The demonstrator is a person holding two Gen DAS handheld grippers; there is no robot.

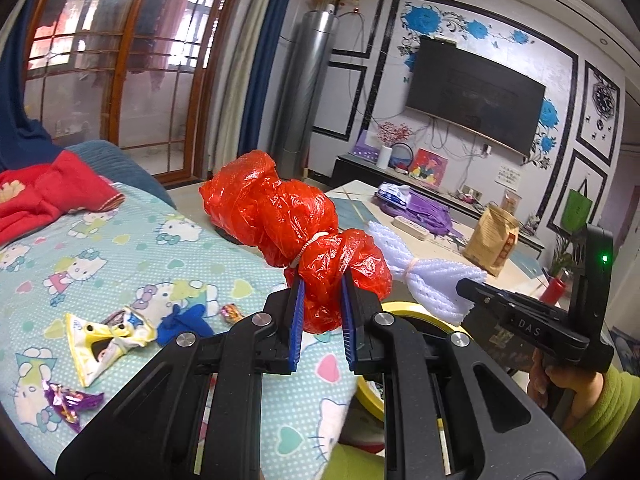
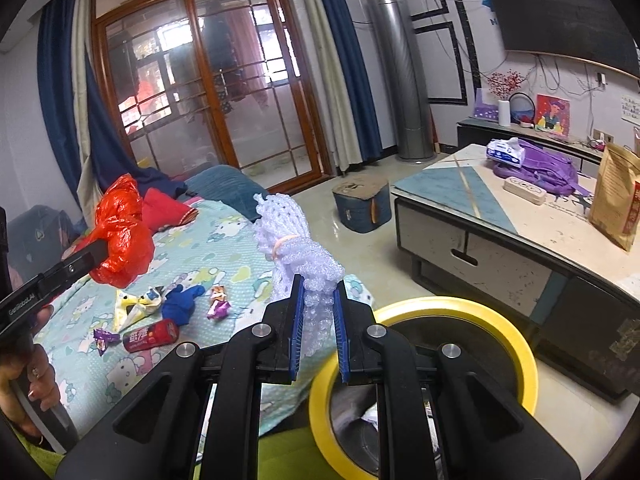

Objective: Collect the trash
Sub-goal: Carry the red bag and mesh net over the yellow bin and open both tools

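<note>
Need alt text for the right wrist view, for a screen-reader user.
The right gripper is shut on a white foam net bundle above a yellow-rimmed bin. At left, the left gripper holds a red plastic bag over a cartoon-print bedsheet strewn with wrappers and a red can.

Crinkled glossy red plastic bag [image 1: 288, 216]; white foam netting [image 2: 298, 248]

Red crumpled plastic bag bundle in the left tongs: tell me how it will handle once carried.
The red crumpled plastic bag bundle probably weighs little: thin film, held up by one end. It likely flops beyond the white tie. The left tongs pinch glossy film, so it may slip.
</note>
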